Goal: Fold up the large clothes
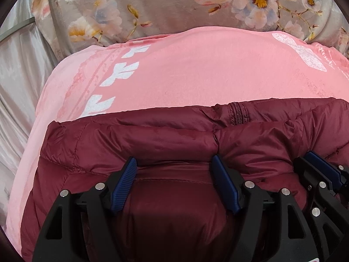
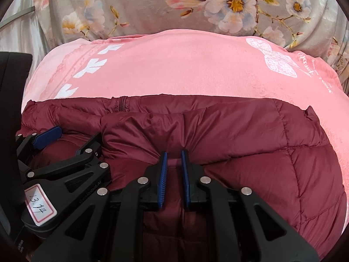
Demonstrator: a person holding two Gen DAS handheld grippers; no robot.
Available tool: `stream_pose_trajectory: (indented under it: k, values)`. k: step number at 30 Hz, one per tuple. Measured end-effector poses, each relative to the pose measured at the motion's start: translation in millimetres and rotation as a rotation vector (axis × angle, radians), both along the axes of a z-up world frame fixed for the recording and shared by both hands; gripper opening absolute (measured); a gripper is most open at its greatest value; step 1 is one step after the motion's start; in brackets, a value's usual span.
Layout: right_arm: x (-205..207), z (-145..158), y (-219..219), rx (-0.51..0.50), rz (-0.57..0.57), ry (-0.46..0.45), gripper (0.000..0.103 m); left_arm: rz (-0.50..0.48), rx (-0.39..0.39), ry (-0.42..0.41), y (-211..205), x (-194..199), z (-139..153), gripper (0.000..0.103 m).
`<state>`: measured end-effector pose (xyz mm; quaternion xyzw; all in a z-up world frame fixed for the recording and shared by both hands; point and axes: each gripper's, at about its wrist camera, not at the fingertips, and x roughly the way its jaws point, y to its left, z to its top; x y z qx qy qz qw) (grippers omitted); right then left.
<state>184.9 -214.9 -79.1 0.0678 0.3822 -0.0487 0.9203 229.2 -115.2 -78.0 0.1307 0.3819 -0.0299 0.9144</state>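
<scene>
A dark red quilted puffer jacket (image 1: 178, 137) lies on a pink blanket (image 1: 185, 69), its far edge folded over, with a zipper (image 1: 236, 114) showing. My left gripper (image 1: 174, 163) is open, its blue pads (image 1: 124, 185) spread wide against the folded edge. My right gripper (image 2: 174, 156) is nearly shut, pinching a fold of the jacket (image 2: 218, 135) between its blue pads (image 2: 163, 174). The right gripper shows at the right edge of the left wrist view (image 1: 320, 170), and the left gripper shows at the left of the right wrist view (image 2: 69, 139).
The pink blanket (image 2: 185, 65) with white leaf and bow prints covers the surface. Behind it lies a grey floral blanket (image 1: 163, 6). Pale satin fabric (image 1: 19, 76) hangs at the left.
</scene>
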Motion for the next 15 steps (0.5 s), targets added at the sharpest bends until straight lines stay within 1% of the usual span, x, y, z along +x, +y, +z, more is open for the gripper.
stream_pose_trajectory:
  k: [5,7,8,10,12,14,15]
  values:
    - [0,0,-6,0.033,0.000,-0.004,0.012,0.005,-0.010,0.005,2,1,0,0.072]
    - [-6,5,-7,0.030,-0.015,-0.013,0.012,0.007,-0.034,0.011,6,-1,3,0.074]
    - [-14,10,-5,0.038,-0.027,-0.017,0.014,0.005,-0.052,0.015,10,-3,6,0.074]
    - [-33,21,2,0.096,-0.006,-0.033,0.020,0.007,-0.119,0.035,30,-18,17,0.074]
    - [-56,31,14,0.126,0.020,-0.047,0.023,0.020,-0.172,0.024,52,-39,28,0.075]
    - [-70,34,24,0.146,0.044,-0.042,0.023,0.040,-0.186,0.016,70,-58,34,0.077]
    - [-79,33,32,0.161,0.063,-0.032,0.023,0.056,-0.186,0.026,82,-67,35,0.077]
